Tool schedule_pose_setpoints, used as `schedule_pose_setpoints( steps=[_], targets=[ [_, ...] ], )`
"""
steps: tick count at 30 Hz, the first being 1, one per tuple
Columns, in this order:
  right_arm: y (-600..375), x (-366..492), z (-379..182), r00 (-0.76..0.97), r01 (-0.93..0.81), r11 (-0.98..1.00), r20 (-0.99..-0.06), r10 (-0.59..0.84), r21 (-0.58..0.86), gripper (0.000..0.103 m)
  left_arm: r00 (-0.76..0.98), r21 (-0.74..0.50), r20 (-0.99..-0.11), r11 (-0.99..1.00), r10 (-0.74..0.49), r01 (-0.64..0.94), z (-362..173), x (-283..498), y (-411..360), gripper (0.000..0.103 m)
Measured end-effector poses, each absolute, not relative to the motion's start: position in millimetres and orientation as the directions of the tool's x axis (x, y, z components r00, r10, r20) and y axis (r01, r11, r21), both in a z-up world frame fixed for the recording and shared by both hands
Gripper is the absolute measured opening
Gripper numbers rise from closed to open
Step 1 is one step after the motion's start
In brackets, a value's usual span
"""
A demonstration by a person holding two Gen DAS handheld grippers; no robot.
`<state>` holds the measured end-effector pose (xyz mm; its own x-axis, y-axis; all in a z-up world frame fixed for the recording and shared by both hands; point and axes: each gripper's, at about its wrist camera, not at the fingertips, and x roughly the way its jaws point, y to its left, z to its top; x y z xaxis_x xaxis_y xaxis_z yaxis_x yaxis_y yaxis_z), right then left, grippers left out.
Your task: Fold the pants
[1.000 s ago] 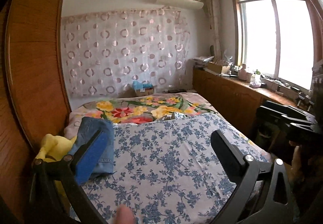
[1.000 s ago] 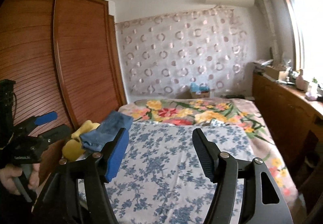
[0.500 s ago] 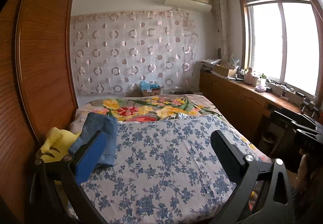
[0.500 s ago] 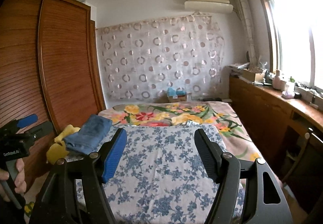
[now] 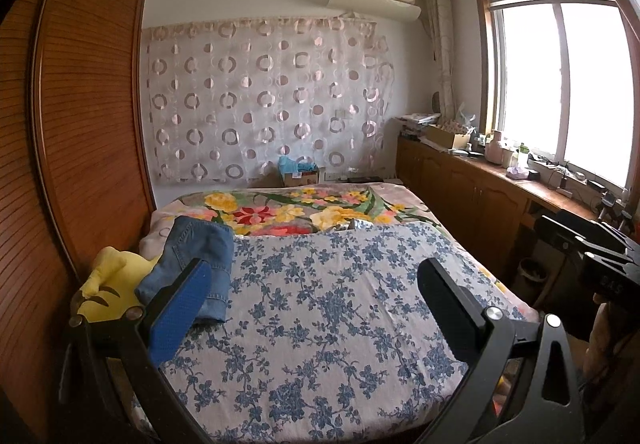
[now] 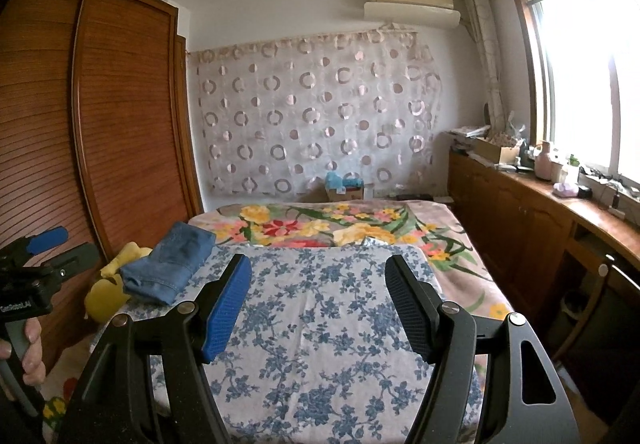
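Observation:
Folded blue denim pants lie at the left edge of the bed on the blue-flowered sheet, partly on a yellow plush toy. They also show in the right wrist view. My left gripper is open and empty, held back above the bed's near end, its left pad in front of the pants. My right gripper is open and empty, above the sheet's middle, well to the right of the pants. The left gripper's body shows at the far left of the right wrist view.
A wooden wardrobe stands against the bed's left side. A colourful flowered blanket covers the far end. A long wooden cabinet with clutter runs along the right under the window. A cardboard box sits beyond the bed.
Both grippers have pulled back and risen away from the bed, so more of the room shows. The folded pants stay where they lay. Both grippers stay open.

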<state>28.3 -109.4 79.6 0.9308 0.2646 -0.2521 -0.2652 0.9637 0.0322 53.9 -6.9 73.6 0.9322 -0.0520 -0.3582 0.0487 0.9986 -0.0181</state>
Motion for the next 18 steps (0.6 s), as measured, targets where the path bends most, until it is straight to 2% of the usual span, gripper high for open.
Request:
schedule_pose_setpoints(
  steps=[18],
  targets=[
    [-113.6,25.9,76.2,0.929,-0.273,0.962,-0.256,0.269,0.019,0.071,0.932,-0.018,-0.359,0.999,-0.053,0.05,74.4,53.2,-7.8,0.103]
  ],
)
